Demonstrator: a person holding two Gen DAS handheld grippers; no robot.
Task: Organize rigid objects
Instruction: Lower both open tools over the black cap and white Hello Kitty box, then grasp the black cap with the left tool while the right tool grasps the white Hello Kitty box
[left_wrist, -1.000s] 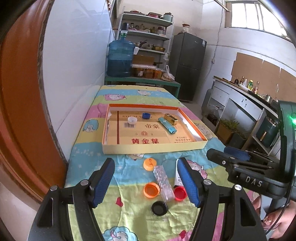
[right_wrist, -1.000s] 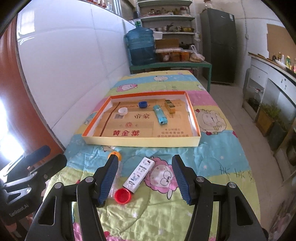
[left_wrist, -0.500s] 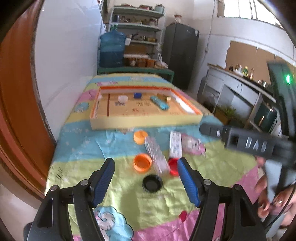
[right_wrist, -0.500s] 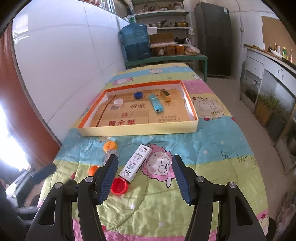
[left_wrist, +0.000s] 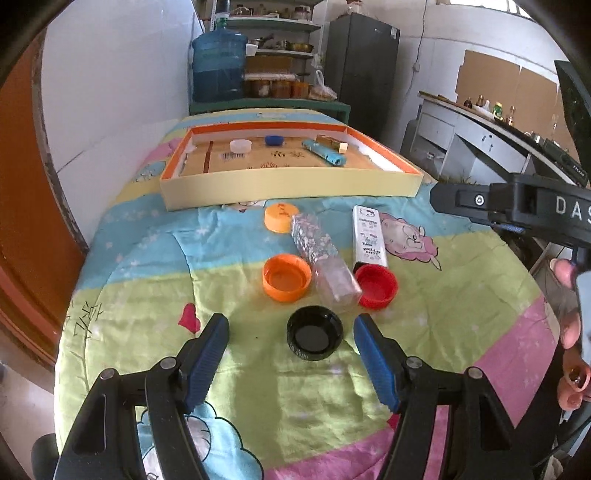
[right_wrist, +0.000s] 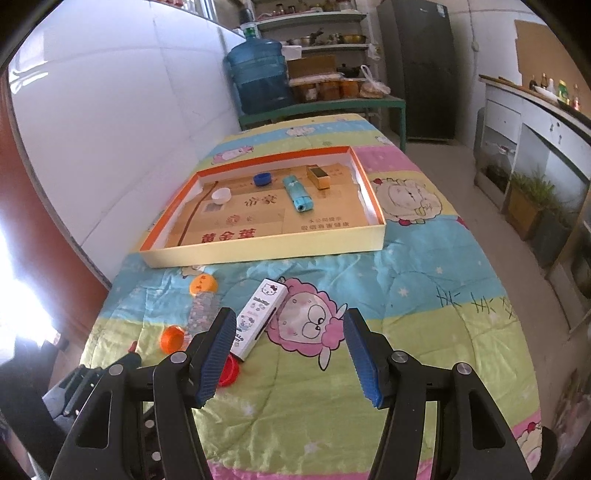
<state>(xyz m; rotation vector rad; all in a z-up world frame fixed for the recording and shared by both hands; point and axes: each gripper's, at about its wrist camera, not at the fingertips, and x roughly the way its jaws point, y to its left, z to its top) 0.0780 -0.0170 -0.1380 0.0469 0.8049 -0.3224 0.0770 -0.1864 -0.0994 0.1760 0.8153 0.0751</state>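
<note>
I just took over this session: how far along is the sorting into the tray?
Done: a white cap, blue cap, teal tube and gold box lie in the tray. In hand: nothing; the left gripper frames the black cap, and the right gripper is open. Left: orange caps, red cap, clear bottle, Hello Kitty box.

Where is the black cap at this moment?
In the left wrist view the black cap lies open side up on the quilt, low in the middle, just nearer the camera than the clear bottle.
</note>
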